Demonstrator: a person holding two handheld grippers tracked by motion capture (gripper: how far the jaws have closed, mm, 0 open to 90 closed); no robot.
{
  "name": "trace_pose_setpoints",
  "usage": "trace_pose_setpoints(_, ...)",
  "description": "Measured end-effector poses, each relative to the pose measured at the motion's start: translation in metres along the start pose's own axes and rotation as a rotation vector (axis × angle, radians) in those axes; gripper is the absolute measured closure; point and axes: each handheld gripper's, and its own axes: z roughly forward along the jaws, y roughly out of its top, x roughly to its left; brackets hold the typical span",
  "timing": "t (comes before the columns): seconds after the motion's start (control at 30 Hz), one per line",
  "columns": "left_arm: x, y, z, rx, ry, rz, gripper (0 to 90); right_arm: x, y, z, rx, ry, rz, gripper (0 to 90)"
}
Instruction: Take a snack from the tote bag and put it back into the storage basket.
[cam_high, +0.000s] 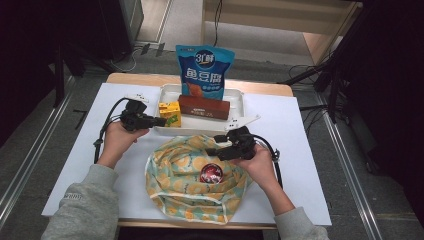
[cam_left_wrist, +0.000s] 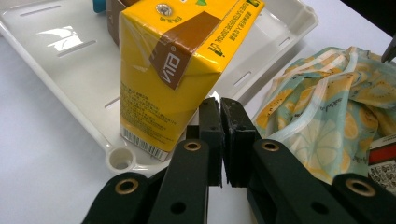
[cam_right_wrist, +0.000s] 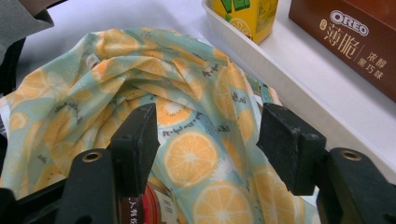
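A yellow drink carton (cam_high: 170, 112) stands in the near left corner of a white tray (cam_high: 239, 100). My left gripper (cam_high: 162, 121) sits right beside the carton (cam_left_wrist: 173, 70), and its jaws (cam_left_wrist: 223, 140) are shut pad to pad with nothing between them. A fabric bag (cam_high: 185, 165) printed with orange slices lies open in front of the tray, with a red can (cam_high: 211, 173) inside. My right gripper (cam_high: 214, 144) hovers at the bag's far right rim. It is open (cam_right_wrist: 210, 140), with folds of the bag (cam_right_wrist: 140, 70) lying between and below its pads.
In the tray a brown Oreo box (cam_high: 204, 107) lies behind the carton, and a blue snack pouch (cam_high: 204, 70) stands upright at the tray's back. White sheet (cam_high: 300, 150) covers the table, with bare room at both sides.
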Motion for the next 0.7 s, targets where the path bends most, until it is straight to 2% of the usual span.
trace_pose_setpoints(0.17,0.004,-0.001,-0.002,0.004,0.004,-0.010,87.1,0.002,0.001,-0.002,-0.003,0.002,-0.004,38.5)
trace_pose_setpoints(0.23,0.007,-0.002,-0.004,-0.009,-0.008,-0.030,86.6,0.003,0.001,-0.003,-0.001,-0.003,-0.010,38.5)
trace_pose_setpoints(0.4,0.009,-0.003,-0.006,-0.009,-0.003,-0.034,85.3,0.003,0.000,-0.005,0.004,-0.004,-0.011,38.8)
trace_pose_setpoints(0.5,0.009,-0.004,-0.007,-0.007,-0.034,-0.044,76.4,0.005,0.000,-0.006,0.003,-0.004,-0.015,38.8)
trace_pose_setpoints(0.6,0.004,-0.005,-0.009,0.002,-0.043,-0.021,69.5,0.006,-0.002,-0.007,-0.002,-0.001,-0.022,38.8)
trace_pose_setpoints(0.7,0.002,-0.005,-0.012,-0.004,-0.053,-0.020,63.2,0.006,-0.003,-0.009,-0.002,-0.001,-0.018,38.8)
